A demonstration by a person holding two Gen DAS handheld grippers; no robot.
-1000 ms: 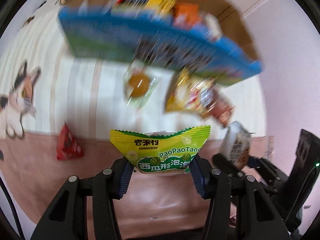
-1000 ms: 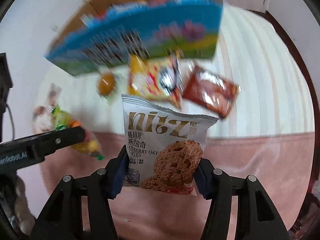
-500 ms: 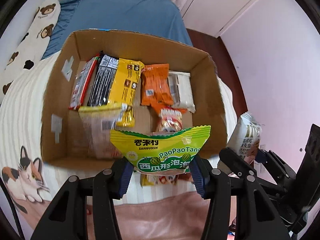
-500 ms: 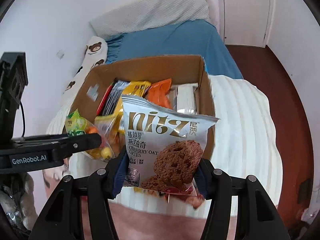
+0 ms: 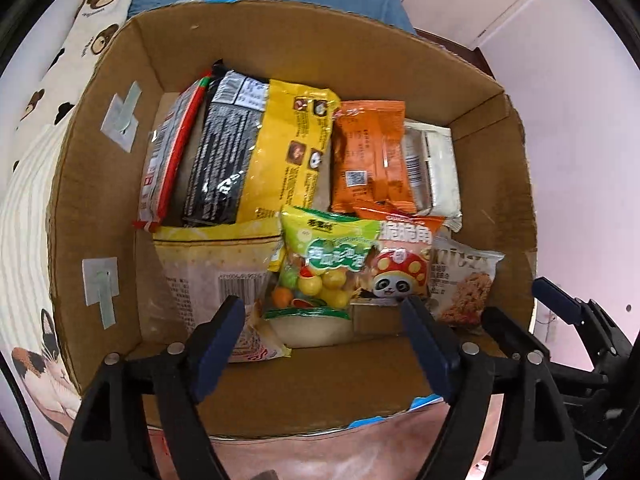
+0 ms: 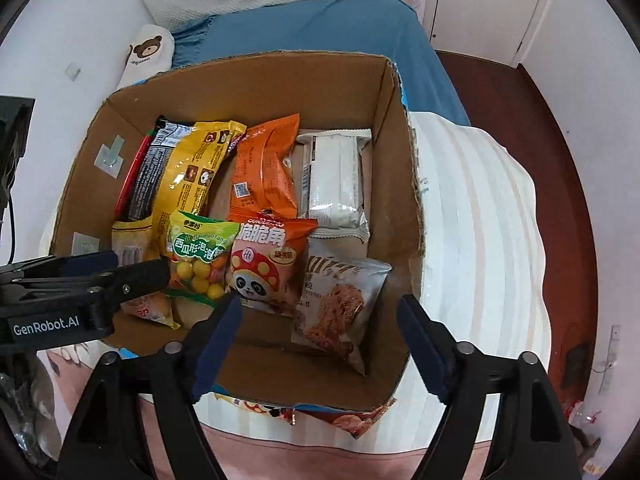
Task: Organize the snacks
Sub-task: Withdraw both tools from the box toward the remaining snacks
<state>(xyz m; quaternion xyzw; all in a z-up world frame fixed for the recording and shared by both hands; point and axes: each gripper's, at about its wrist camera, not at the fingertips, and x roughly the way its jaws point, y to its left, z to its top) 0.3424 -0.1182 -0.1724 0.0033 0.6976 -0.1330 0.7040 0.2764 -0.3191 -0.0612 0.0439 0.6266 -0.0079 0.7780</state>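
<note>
A cardboard box (image 5: 96, 200) (image 6: 400, 128) stands on the bed and holds several snack packs. The green bubble-gum bag (image 5: 324, 264) (image 6: 198, 258) lies in its near part beside a panda snack pack (image 5: 400, 264) (image 6: 264, 268). The silver oat cookie pack (image 5: 460, 280) (image 6: 340, 312) lies at the near right of the box. My left gripper (image 5: 324, 336) is open and empty above the box's near edge. My right gripper (image 6: 320, 340) is open and empty over the near right corner. The left gripper also shows in the right wrist view (image 6: 80, 284).
Yellow (image 5: 288, 152), black (image 5: 224, 148), orange (image 5: 368, 160) and white (image 5: 432, 168) packs fill the back of the box. A striped blanket (image 6: 480, 220) lies to the right, a blue sheet (image 6: 320, 28) behind. More snack packs (image 6: 340, 416) peek out under the box's near edge.
Both grippers opened over the box. The green gum bag and the oat cookie pack dropped from them into the box. Both views moved closer to the box.
</note>
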